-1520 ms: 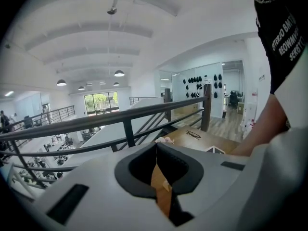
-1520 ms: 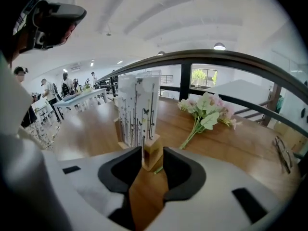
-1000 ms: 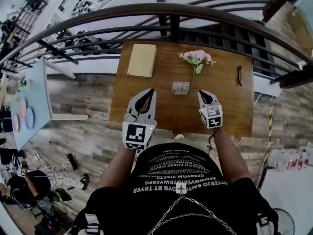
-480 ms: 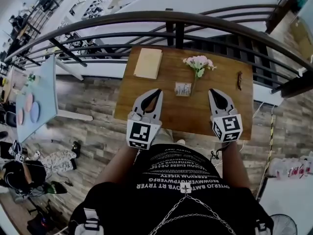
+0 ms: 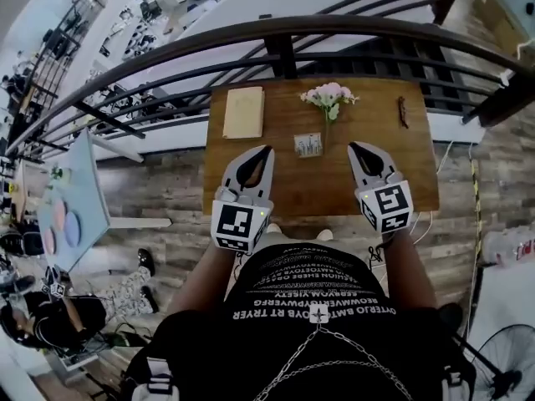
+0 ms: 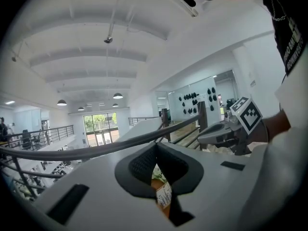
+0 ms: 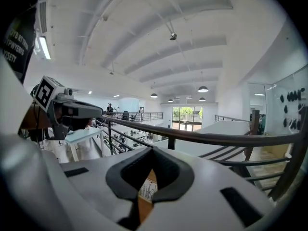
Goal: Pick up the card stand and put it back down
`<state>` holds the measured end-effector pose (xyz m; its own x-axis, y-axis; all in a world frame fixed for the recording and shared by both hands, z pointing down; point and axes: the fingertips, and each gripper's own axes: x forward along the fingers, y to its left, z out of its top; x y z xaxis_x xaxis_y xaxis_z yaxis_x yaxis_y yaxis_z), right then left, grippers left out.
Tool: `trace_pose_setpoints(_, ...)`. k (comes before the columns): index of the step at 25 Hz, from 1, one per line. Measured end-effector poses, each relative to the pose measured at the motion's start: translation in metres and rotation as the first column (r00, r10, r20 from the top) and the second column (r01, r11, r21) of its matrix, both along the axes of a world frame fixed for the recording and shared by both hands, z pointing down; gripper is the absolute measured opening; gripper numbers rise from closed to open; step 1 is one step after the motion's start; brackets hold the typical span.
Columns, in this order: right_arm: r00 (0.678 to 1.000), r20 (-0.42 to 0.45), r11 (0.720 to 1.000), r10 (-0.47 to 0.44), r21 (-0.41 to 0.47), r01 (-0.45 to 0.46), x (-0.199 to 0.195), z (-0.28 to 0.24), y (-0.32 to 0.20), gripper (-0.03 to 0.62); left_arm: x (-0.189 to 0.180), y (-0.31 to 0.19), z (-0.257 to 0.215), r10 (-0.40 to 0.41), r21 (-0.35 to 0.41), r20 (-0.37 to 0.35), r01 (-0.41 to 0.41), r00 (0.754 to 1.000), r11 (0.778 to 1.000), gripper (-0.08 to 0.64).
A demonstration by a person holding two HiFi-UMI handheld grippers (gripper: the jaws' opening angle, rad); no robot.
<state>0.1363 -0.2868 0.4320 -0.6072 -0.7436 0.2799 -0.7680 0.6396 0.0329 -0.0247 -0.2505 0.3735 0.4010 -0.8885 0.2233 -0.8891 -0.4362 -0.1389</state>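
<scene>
The card stand (image 5: pixel 308 144), a small printed card in a holder, stands upright near the middle of the wooden table (image 5: pixel 401 182), just in front of a pink flower sprig (image 5: pixel 328 96). My left gripper (image 5: pixel 267 149) hovers above the table to the left of the stand, jaws shut and empty. My right gripper (image 5: pixel 354 146) hovers to its right, also shut with nothing in it. Neither touches the stand. In the left gripper view the card stand (image 6: pixel 164 195) shows through the hollow below the shut gripper tips (image 6: pixel 156 145). In the right gripper view the card stand (image 7: pixel 147 190) also shows below the shut gripper tips (image 7: pixel 152 149).
A beige book (image 5: pixel 243 112) lies at the table's back left and a small dark object (image 5: pixel 402 111) at its back right. A dark curved railing (image 5: pixel 276 36) runs behind the table. A light-blue table (image 5: pixel 71 199) stands to the left on the wood floor.
Both grippers have risen towards the camera, the right one more, so its marker cube looks larger. Their jaws stay shut. The card stand has not moved on the table.
</scene>
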Motion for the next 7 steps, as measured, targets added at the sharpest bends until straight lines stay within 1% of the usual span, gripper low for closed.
trace_pose_setpoints(3,0.999,0.016,0.999,0.032,-0.016,-0.032,-0.01,0.001,0.003,0.014,-0.009,-0.004,0.002,0.04,0.001,0.01,-0.04,0.999,0.999,0.028)
trace_pose_setpoints(7,0.997,0.043,0.998,0.063,-0.025,-0.062,-0.034,0.004,0.004,0.014,-0.036,-0.006,0.011,0.068,-0.024,0.001,-0.068,0.998,0.997,0.028)
